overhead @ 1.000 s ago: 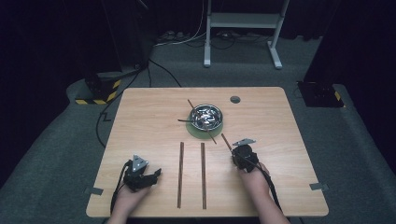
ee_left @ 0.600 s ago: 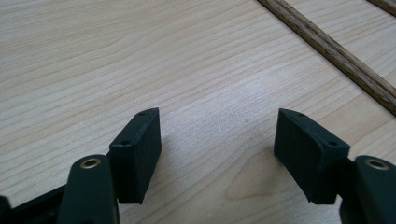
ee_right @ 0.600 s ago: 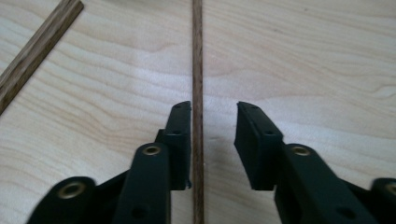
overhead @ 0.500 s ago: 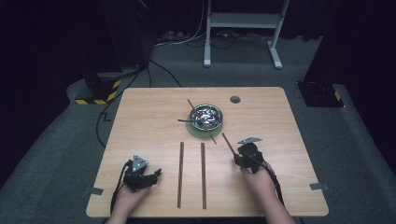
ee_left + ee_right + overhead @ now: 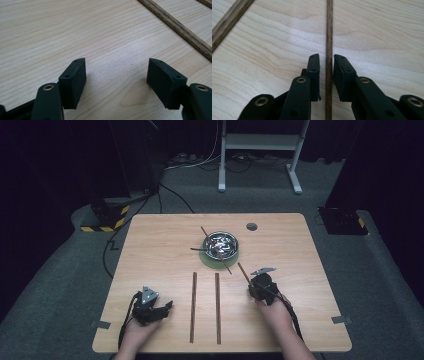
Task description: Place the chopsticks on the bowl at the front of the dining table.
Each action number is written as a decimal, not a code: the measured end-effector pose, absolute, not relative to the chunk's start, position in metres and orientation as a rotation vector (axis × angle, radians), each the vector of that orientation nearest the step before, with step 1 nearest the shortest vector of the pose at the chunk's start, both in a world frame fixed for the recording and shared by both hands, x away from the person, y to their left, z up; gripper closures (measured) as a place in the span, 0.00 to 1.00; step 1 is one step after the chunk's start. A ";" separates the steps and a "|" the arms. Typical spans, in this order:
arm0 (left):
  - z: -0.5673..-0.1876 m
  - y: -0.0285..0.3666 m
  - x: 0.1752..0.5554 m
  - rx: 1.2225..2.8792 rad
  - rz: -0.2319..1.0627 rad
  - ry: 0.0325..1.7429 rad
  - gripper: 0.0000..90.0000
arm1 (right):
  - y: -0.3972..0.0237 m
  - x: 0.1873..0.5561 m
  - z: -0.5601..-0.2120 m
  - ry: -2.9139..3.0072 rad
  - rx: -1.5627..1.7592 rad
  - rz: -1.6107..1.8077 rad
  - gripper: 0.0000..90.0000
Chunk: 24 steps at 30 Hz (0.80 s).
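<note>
A thin dark wooden stick (image 5: 329, 30) lies on the table between the jaws of my right gripper (image 5: 326, 58). The jaws have just been closing and stand narrow around it, with a sliver of gap on the left side. In the high view this stick (image 5: 243, 271) slants up from my right gripper (image 5: 254, 287) towards the bowl. My left gripper (image 5: 116, 65) is open over bare wood, with nothing between its fingers. It rests at the table's near left (image 5: 162, 307).
Two longer wooden sticks (image 5: 194, 305) (image 5: 217, 305) lie parallel between the hands. A metal bowl (image 5: 222, 245) with utensils sits on a green mat at mid-table, with a small grommet (image 5: 251, 226) behind it. The table edge (image 5: 220, 347) is near.
</note>
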State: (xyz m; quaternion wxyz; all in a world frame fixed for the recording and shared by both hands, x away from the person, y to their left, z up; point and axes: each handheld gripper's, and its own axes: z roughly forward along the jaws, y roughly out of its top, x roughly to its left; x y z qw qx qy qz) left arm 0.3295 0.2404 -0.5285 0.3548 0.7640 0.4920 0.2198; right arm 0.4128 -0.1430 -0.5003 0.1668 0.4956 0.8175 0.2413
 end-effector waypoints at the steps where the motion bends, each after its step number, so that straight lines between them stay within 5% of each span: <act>1: -0.529 0.240 0.330 1.974 0.568 1.271 0.35 | -0.143 0.412 -0.500 2.326 1.406 0.679 0.83; 24: -0.528 0.241 0.330 1.978 0.568 1.270 0.35 | -0.147 0.407 -0.487 2.288 1.396 0.768 0.93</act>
